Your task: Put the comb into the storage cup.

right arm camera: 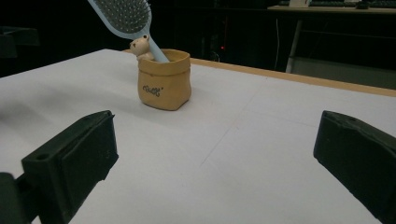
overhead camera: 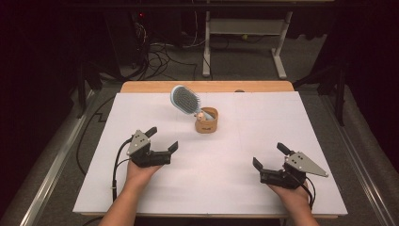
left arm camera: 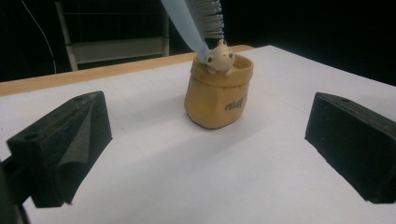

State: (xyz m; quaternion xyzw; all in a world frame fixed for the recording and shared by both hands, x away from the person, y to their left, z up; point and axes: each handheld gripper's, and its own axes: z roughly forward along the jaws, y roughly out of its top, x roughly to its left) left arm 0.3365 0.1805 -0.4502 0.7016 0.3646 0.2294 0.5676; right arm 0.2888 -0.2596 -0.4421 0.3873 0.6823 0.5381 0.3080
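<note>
Hairbrush (overhead camera: pixel 185 100) stands handle-down in tan pot (overhead camera: pixel 207 120), mid tabletop (overhead camera: pixel 291 122), leaning left so its head overhangs. Left gripper (overhead camera: pixel 163 138) and right gripper (overhead camera: pixel 268 156) rest nearer, fingers spread, empty, both aimed at pot.

Hairbrush (left arm camera: pixel 194 23) head cut off by the top edge in the left gripper view, its tip clipped in the right gripper view too. Handle end hidden inside the tan holder (overhead camera: pixel 207 121) — depth can't be told. Holder's dark lettering (right arm camera: pixel 152 89) too blurry to read. Right gripper (right arm camera: pixel 215 168) — far jaw clipped at frame edge.
</note>
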